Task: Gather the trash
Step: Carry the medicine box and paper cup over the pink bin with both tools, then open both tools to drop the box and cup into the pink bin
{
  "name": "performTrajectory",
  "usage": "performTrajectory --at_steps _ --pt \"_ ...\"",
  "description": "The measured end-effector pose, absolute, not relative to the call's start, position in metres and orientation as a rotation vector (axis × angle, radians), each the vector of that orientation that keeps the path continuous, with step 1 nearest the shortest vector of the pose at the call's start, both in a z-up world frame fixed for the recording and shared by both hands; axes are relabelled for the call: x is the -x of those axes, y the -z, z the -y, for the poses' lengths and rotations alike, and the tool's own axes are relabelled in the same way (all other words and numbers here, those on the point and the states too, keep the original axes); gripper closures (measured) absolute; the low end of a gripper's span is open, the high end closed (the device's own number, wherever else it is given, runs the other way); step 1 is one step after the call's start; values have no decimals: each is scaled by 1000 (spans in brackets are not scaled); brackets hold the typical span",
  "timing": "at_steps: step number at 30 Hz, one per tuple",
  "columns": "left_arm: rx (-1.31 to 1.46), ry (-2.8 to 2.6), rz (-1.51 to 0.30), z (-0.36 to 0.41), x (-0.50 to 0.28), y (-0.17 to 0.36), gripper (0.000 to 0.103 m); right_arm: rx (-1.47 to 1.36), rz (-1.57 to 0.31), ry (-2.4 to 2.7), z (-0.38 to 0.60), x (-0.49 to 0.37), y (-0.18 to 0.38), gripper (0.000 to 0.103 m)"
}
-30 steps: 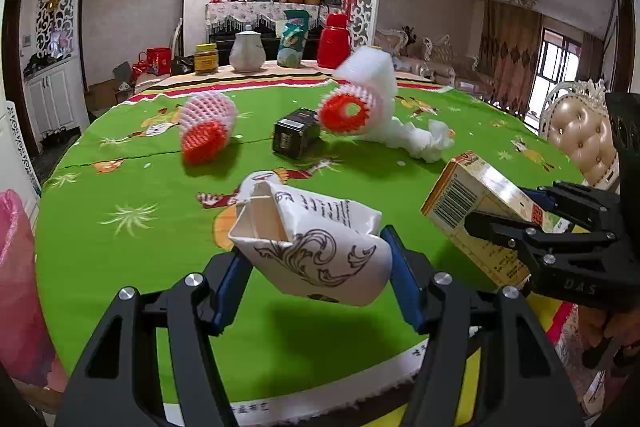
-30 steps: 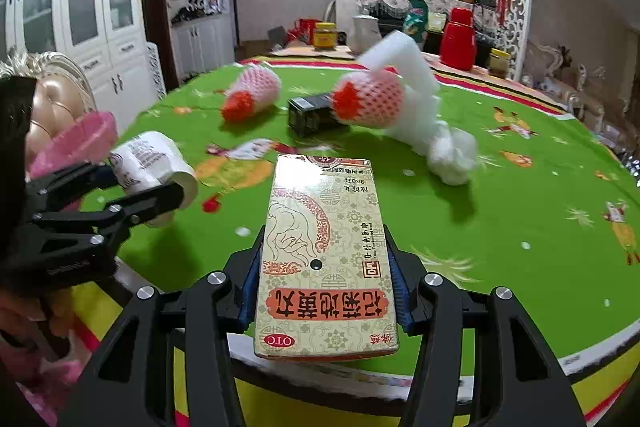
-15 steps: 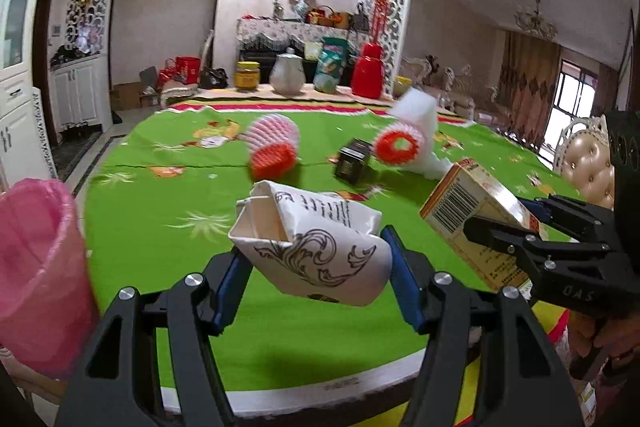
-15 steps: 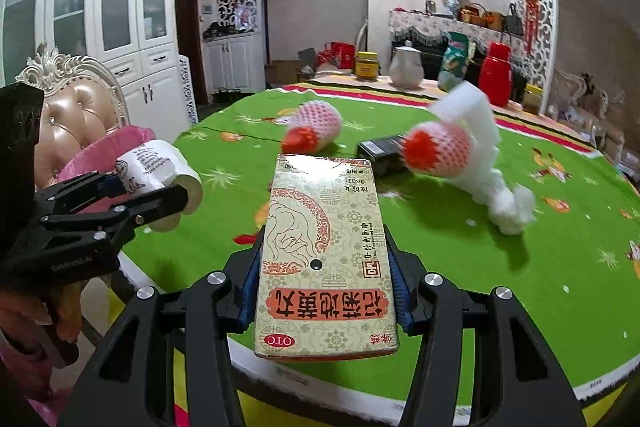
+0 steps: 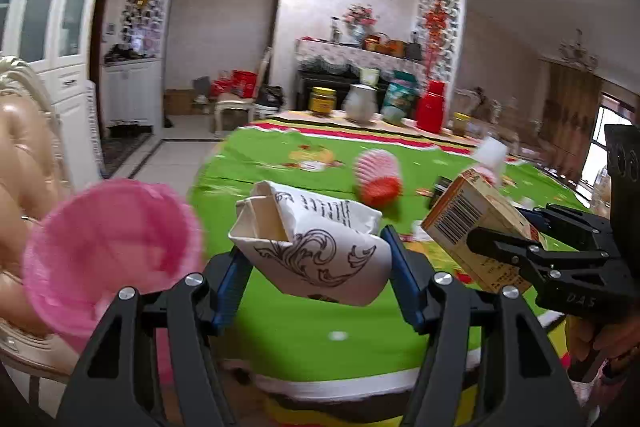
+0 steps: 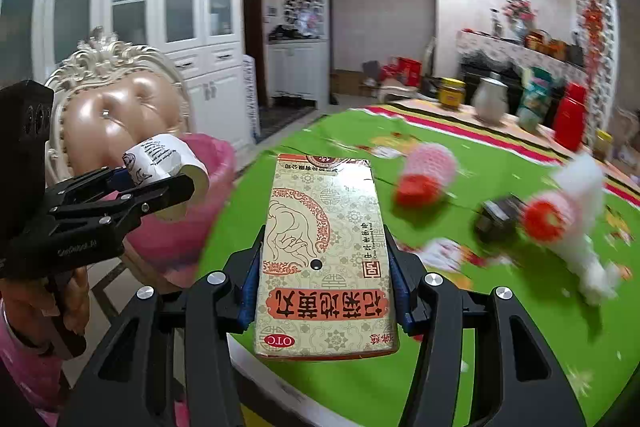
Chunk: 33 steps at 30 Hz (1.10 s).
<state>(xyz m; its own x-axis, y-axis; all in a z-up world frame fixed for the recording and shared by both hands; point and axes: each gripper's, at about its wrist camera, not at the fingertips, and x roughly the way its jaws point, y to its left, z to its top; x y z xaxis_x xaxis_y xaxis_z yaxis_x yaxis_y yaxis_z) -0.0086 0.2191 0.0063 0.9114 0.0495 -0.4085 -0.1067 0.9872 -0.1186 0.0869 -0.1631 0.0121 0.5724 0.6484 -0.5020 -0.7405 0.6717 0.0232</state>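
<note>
Bin (image 5: 108, 247), pink-lined, stands off the table (image 5: 320, 327) edge, left of both grippers and nearer the left gripper (image 5: 316, 259). Left fingers are clamped on a crumpled paper cup (image 5: 316, 247), held crosswise. Right gripper (image 6: 324, 267) fingers are closed on a medicine box (image 6: 326, 259), long axis pointing forward.

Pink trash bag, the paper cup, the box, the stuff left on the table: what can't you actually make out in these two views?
- Pink trash bag: its bottom is hidden in both views, by the left gripper and its own rim.
- Crushed paper cup: underside hidden by the fingers.
- Medicine box: small print unreadable.
- Black item and foam nets: motion-blurred in the right wrist view.
- Right gripper: the box covers its pads.
</note>
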Motion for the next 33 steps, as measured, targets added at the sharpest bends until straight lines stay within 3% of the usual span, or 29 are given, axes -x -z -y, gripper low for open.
performTrajectory --at_steps 9,21,22,23,24,28,33 --pt "163 -252 -411 -312 32 -19 42 200 -519 -968 79 -93 -15 51" --pt "189 -349 -520 -404 2 13 40 192 -580 -1052 1 -109 -6 51" --pt "188 -360 -521 -406 0 14 35 198 -582 -1059 -7 -109 -5 51" --pt "186 -388 -523 -414 1 14 24 203 -582 -1062 -13 -108 -4 51" --pt "186 -400 -518 -416 -3 15 21 211 -581 -1067 -21 -108 -4 51" --pt "183 -453 -484 -433 18 11 21 216 -590 -1087 -47 -110 0 51" --pt "182 -537 -433 -440 56 5 5 191 -617 -1138 -83 -111 4 49"
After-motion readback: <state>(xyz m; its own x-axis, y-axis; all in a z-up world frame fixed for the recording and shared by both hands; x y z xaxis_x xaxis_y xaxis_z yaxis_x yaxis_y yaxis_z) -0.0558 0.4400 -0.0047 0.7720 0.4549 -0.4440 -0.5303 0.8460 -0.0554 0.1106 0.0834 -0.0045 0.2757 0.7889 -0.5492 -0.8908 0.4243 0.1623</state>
